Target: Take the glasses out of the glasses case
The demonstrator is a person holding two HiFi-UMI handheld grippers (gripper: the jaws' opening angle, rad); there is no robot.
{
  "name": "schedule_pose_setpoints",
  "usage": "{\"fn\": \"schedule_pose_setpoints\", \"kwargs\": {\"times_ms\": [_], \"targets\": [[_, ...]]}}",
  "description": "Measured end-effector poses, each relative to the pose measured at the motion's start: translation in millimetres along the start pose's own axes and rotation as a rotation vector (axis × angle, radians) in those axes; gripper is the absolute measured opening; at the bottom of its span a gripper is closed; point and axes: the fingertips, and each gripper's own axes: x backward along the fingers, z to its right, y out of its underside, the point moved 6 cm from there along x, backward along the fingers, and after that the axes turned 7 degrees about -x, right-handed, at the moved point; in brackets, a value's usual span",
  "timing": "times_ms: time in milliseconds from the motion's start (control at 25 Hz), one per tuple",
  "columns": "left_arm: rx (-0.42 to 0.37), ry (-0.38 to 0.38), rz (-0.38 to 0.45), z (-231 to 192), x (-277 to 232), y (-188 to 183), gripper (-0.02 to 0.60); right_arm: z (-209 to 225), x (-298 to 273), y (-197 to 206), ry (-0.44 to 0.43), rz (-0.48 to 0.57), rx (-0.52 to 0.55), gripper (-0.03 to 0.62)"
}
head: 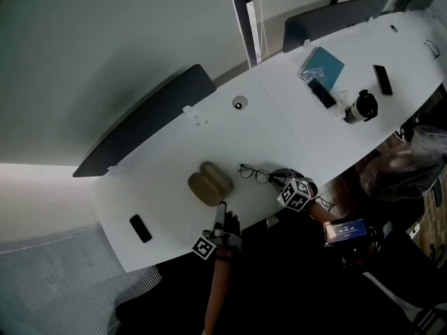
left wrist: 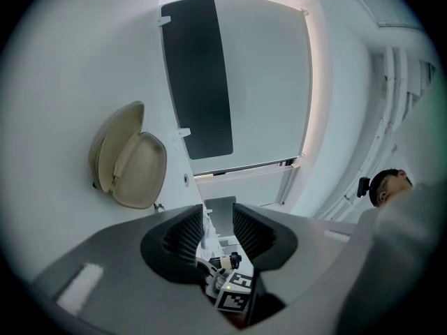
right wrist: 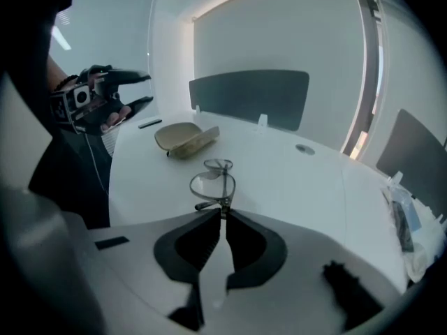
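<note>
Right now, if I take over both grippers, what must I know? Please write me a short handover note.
Left gripper: open, nothing between its jaws, close to the beige glasses case.
Right gripper: shut on one end of the glasses.
Things: the case lies open on the white table. The glasses are outside it, to its right, on or just above the table; contact is unclear.
Done: glasses are out of the case.
Left: probably rest the glasses on the table and release.

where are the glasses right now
Head view: the glasses are just right of the open glasses case, near the table's front edge, one end pinched in the right gripper.
</note>
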Motion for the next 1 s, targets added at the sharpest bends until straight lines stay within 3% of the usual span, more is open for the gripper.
{"fn": "schedule_pose_setpoints", "kwargs": {"times_ms": [120,160,200,440,600,680,800,840,920,1000], "targets": [[-0.002,-0.008,0.006,-2,2,-3,0.120,-2,-9,9,-0.028,-0.082,-0.034,0.052],[0.000,-0.008,0.011,-2,3,-4,0.120,-2,-13,11,-0.036,-0.108,-0.053,0.129],[0.002,-0.007,0.016,-1,3,-5,0.120,-2,-15,13,-0.043,-0.130,-0.066,0.156],[-0.004,0.007,0.026,-6,5,-10,0.118,-7,-19,18,-0.029,-0.227,-0.014,0.176],[-0.001,0.011,0.025,-6,6,-12,0.118,-1,-19,20,-0.004,-0.278,-0.103,0.178],[-0.002,0.013,0.027,-6,7,-15,0.118,6,-17,21,-0.009,-0.247,-0.269,0.178],[0.001,0.021,0.039,-7,9,-23,0.118,19,-10,25,-0.057,-0.120,-0.639,0.178],[0.002,0.023,0.047,-8,10,-26,0.118,22,-5,23,-0.060,-0.077,-0.694,0.176],[0.001,0.024,0.069,-10,13,-33,0.118,26,7,10,-0.030,-0.015,-0.658,0.173],[-0.009,0.023,0.091,-12,16,-43,0.117,29,18,-9,0.023,0.034,-0.583,0.125]]}}
